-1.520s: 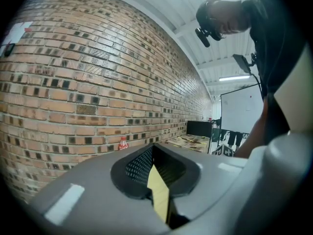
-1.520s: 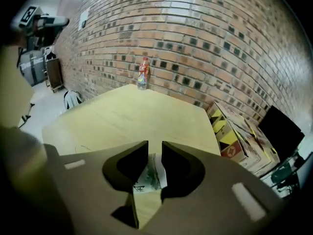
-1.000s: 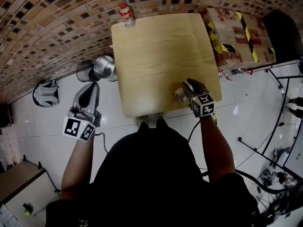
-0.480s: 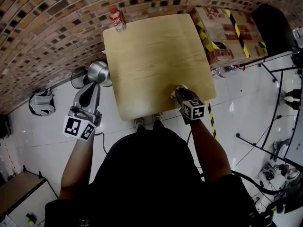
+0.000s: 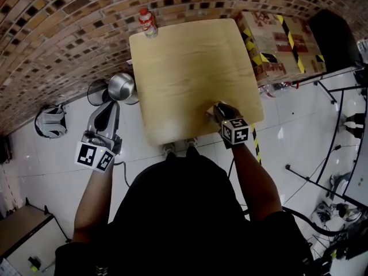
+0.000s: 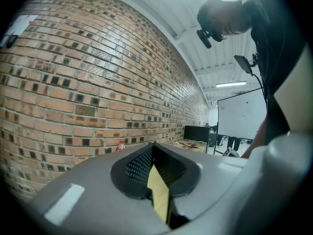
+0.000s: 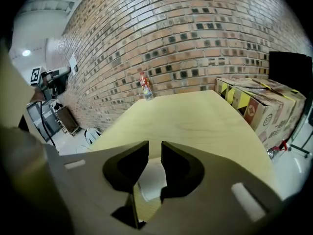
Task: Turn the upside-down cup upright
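Observation:
A small white cup stands on the pale wooden table near its front right edge, and shows as a pale patch in the head view. My right gripper tilts down onto it. In the right gripper view that gripper has just been closing, and its jaws now stand narrow with the cup pinched between them. How the cup stands is hidden by the jaws. My left gripper hangs left of the table over the floor, held level. In its own view its jaws are shut and hold nothing.
A red-capped bottle stands at the table's far left corner by the brick wall. Taped cardboard boxes sit right of the table. A metal pot and a bag lie on the floor at left.
My right gripper has come a little down and over the cup, and its jaws have narrowed around it. The left gripper has kept still.

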`<move>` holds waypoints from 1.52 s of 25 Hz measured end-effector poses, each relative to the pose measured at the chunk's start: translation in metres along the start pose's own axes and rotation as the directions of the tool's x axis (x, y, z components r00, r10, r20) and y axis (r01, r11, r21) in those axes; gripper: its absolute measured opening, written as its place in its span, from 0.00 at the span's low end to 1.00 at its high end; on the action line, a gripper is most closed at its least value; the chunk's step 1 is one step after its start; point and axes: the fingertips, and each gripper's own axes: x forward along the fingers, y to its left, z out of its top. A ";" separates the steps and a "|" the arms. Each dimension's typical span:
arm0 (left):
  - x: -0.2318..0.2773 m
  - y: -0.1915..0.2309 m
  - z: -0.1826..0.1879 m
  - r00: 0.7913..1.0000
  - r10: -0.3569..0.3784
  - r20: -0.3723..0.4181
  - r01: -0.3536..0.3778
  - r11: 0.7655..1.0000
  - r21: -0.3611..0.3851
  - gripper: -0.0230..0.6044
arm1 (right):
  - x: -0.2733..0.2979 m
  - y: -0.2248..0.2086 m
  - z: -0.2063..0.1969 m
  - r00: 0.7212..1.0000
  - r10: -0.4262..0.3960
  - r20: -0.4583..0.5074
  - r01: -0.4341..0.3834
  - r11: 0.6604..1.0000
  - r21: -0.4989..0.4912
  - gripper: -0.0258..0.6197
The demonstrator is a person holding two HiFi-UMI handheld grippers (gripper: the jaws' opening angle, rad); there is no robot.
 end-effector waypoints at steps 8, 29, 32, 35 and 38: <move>0.000 0.001 -0.002 1.000 0.002 0.011 -0.002 1.000 -0.015 0.04 | -0.010 -0.024 -0.006 0.995 -0.082 -0.057 0.085 0.995 0.046 0.18; -0.010 0.003 0.000 1.000 0.016 0.019 -0.016 1.000 -0.009 0.04 | -0.012 -0.003 0.014 1.000 0.001 0.010 0.001 0.980 -0.200 0.25; -0.011 0.002 0.000 1.000 0.020 0.022 -0.020 1.000 -0.009 0.04 | -0.021 -0.014 0.001 0.995 -0.098 0.025 0.101 0.978 -0.182 0.19; -0.011 0.002 0.000 1.000 0.020 0.019 -0.020 1.000 -0.009 0.04 | -0.019 -0.029 -0.023 0.993 -0.118 -0.005 0.118 0.985 0.129 0.20; -0.011 0.002 0.000 1.000 0.020 0.020 -0.019 1.000 -0.007 0.04 | -0.012 -0.020 -0.030 0.998 -0.065 -0.002 0.064 0.968 0.243 0.20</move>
